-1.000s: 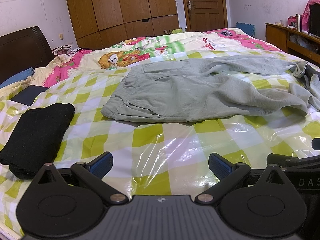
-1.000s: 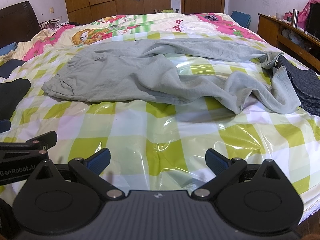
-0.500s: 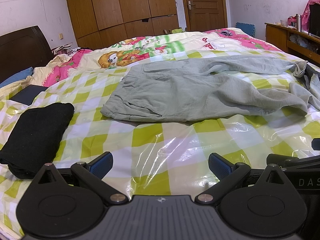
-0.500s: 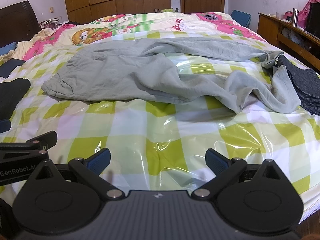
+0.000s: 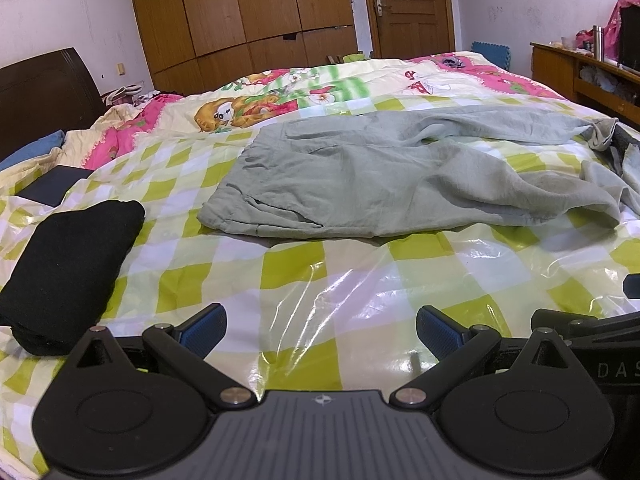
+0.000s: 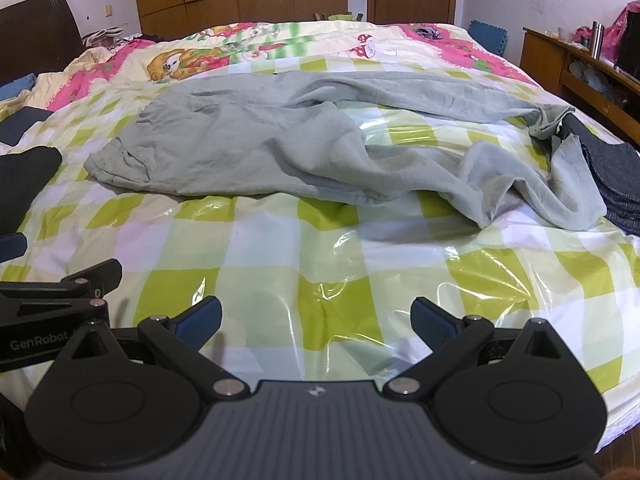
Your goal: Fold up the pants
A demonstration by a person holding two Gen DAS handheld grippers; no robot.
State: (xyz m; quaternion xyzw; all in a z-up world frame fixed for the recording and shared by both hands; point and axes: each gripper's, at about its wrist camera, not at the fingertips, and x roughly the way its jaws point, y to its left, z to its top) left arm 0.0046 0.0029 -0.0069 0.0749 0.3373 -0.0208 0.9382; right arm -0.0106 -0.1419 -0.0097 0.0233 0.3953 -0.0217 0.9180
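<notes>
Grey-green pants lie spread and rumpled across the bed's checked plastic cover. The waistband points left; both legs run right, their ends bunched near the dark folded stack. My left gripper hovers over the cover well short of the pants, open with nothing between its blue pads. My right gripper is likewise open and empty, in front of the pants' near leg. Each gripper's black frame shows at the edge of the other's view.
A folded black garment lies at the left. A stack of folded dark grey clothes sits at the right edge. A cartoon quilt covers the far bed. Wooden shelf right, wardrobe behind.
Both views have shifted only slightly; the pants appear a touch lower and nearer. Both grippers stay open and nothing on the bed has moved.
</notes>
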